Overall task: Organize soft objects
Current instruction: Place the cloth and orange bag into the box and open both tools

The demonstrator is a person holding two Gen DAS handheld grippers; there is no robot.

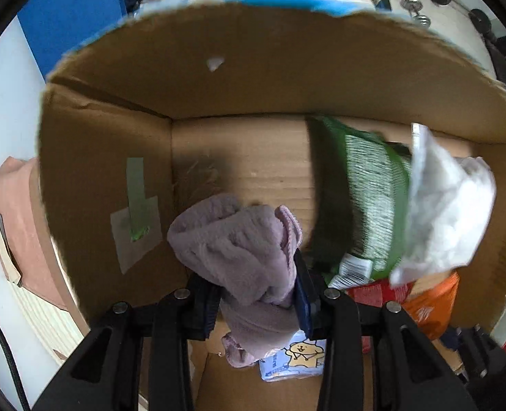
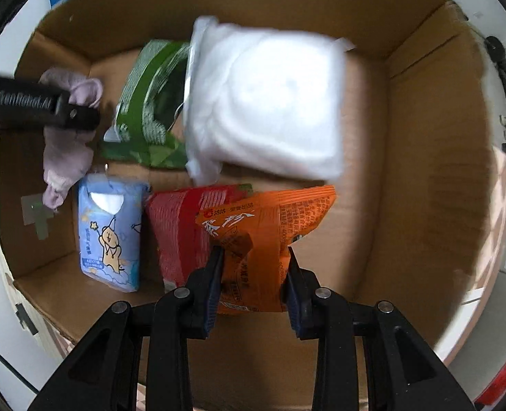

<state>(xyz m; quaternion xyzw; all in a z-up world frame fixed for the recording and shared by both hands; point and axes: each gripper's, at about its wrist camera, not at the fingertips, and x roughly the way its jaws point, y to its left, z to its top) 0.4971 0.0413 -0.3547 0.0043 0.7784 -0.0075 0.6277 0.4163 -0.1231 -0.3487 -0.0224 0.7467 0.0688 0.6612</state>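
My left gripper is shut on a fluffy mauve cloth and holds it inside a cardboard box. In the right wrist view the left gripper and cloth show at the box's left. My right gripper is open around an orange snack bag lying on a red bag. A white padded pack, blurred, is above a green packet. A blue tissue pack lies on the box floor.
The box's right half has bare cardboard floor. A pink cloth lies outside the box's left wall. Tape patches stick to the left wall. Blue panel stands behind the box.
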